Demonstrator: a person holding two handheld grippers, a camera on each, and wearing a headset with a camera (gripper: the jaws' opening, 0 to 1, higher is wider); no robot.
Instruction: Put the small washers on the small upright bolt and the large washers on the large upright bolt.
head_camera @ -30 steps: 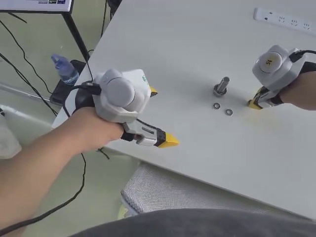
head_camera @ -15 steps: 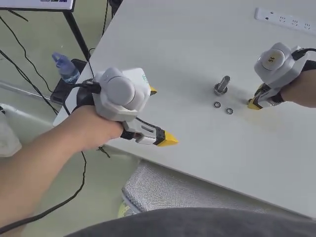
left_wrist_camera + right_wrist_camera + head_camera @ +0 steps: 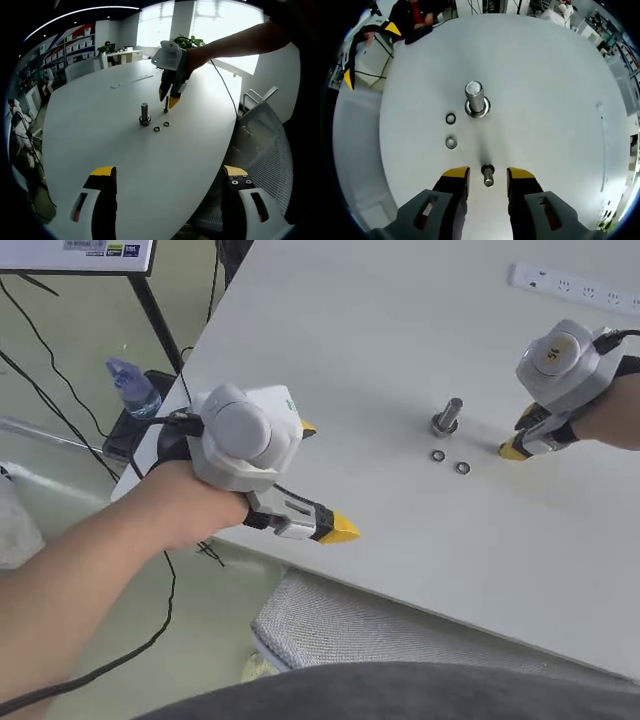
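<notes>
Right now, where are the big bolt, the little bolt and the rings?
large bolt (image 3: 474,91): right gripper view, on its flat top.
small bolt (image 3: 488,173): right gripper view, on its top end.
washers (image 3: 447,142): right gripper view, on the nearer one's rim.

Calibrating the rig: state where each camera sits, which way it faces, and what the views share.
Head view: on the headset, looking down at the white table; the left arm, left gripper and right gripper show.
Left gripper view: on the left gripper at the table edge, facing across to the large bolt, washers and the right gripper; own jaws open at bottom.
Right gripper view: on the right gripper, looking down on the small bolt between its own open jaws.
Shared: all three show the large bolt and washers.
</notes>
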